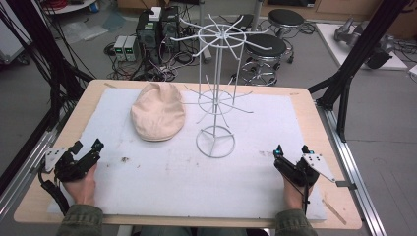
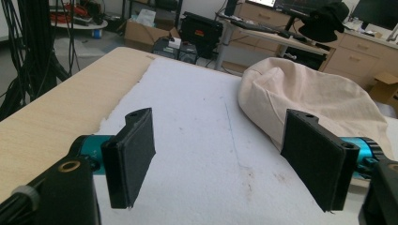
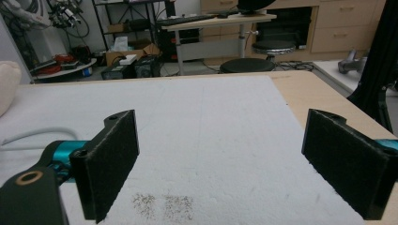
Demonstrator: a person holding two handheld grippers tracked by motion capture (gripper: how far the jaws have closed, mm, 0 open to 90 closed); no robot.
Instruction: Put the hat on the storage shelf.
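On the left side of the table (image 1: 39, 191), the left gripper (image 1: 86, 146) rests low on the white foam mat (image 1: 162, 182), held by the person's left hand (image 1: 81, 189). Its jaws stand wide apart and hold nothing. In the left gripper view (image 2: 225, 161), the mat lies bare between the two black pads.

The beige cap (image 1: 158, 111) lies flat on the mat, ahead of the left gripper and to its right, well apart from it. In the left gripper view the cap (image 2: 309, 96) rises just behind the right jaw, but I cannot tell if it touches it.

Just to the right of the cap stands the white wire rack (image 1: 216, 98), upright on its round base, near the middle of the mat.

At the right side, the right gripper (image 1: 293, 150) also rests on the mat, in the person's right hand (image 1: 294, 191). Its jaws are wide apart and empty. In the right gripper view (image 3: 220, 164), an edge of the cap (image 3: 8, 84) shows far at the left, well apart from the jaws.
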